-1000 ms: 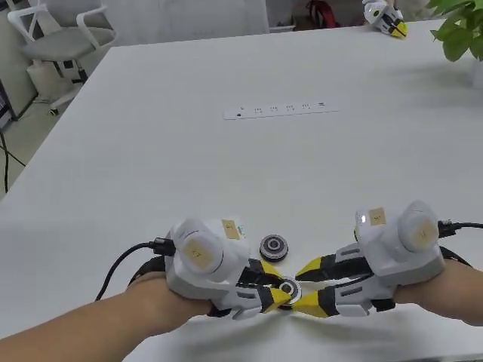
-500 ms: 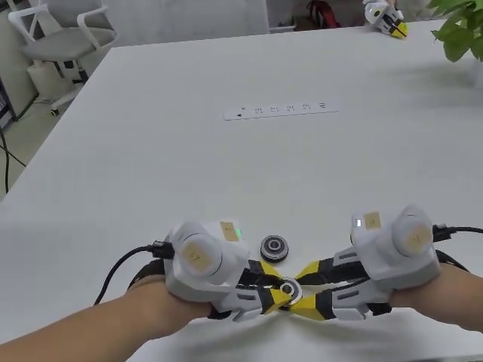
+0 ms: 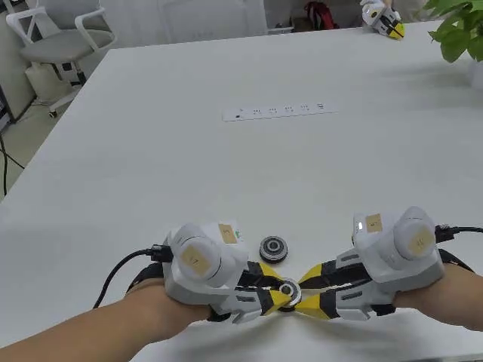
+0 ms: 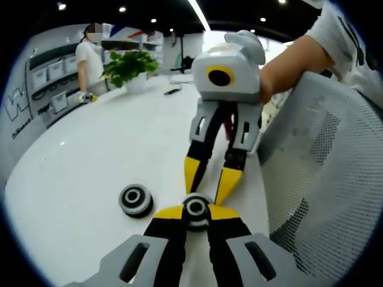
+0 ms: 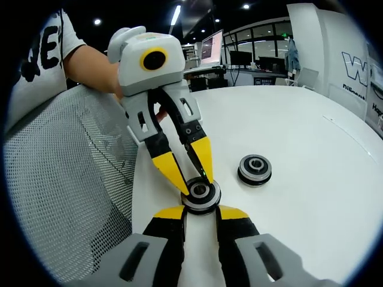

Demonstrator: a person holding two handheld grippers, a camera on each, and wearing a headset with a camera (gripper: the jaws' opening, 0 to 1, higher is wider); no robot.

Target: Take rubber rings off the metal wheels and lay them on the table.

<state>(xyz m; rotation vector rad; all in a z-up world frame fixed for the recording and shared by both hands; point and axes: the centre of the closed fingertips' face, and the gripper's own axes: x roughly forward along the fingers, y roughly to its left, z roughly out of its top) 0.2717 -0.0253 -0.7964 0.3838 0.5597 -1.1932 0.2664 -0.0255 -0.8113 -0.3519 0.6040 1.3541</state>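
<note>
Barely anything shifts in the last second: left tongs (image 3: pixel 273 296) and right tongs (image 3: pixel 303 296) stay pinched on 1 metal wheel (image 3: pixel 287 289) just above the worktop (image 3: pixel 226 166), rubber ring (image 5: pixel 202 207) seemingly still on, 2nd wheel (image 3: pixel 273 248) lying just beyond.

White table (image 3: pixel 189 173); grey office chair (image 3: pixel 64 41); leafy plant (image 3: pixel 460 30).

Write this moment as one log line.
left gripper: shut on held wheel | right gripper: shut on held wheel | second wheel: on table, untouched
</note>
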